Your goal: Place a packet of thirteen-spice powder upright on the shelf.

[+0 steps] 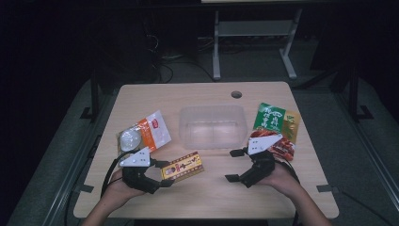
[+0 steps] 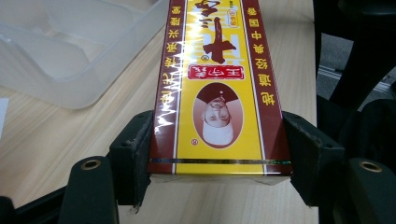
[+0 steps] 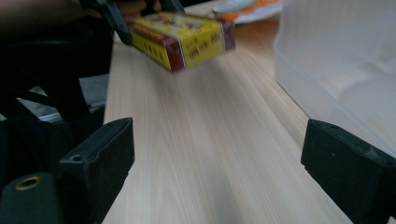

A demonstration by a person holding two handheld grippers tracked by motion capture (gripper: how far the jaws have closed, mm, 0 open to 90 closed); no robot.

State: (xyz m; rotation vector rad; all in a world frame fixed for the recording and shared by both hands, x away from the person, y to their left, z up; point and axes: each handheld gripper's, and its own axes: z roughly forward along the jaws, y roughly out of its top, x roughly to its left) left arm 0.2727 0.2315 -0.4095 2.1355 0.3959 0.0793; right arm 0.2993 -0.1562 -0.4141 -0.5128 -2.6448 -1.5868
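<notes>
Held at its near end, the yellow-and-maroon box (image 2: 218, 88) sits between the two black fingers (image 2: 133, 149) of the left gripper (image 1: 157, 175), whose pads press against both long sides of the carton. In the left gripper view the box runs away from the camera, printed face up, with its portrait label upside down. The right gripper view shows the box's far end raised off the counter (image 3: 196, 140), tilted slightly, with bare wood beneath it. In the high view the box lies front-left of centre, angled toward the clear plastic container (image 1: 213, 126), near it but not touching.

Opposite, the right gripper (image 1: 239, 165) is over the counter at the front right; its fingers (image 3: 100, 158) stand wide apart with nothing between them, only wood grain visible in the gap. Its grey plate overlaps the near edge of the red-and-green snack packets (image 1: 277, 123) as seen from above; contact cannot be confirmed.

The clear container occupies the middle of the counter, divided into compartments, and nothing can be made out inside it. An orange-and-white pouch (image 1: 143, 134) lies to its left, just beyond the left gripper. The red-and-green packets lie to its right. A round hole (image 1: 236, 94) is set in the counter's far edge, behind the container.
</notes>
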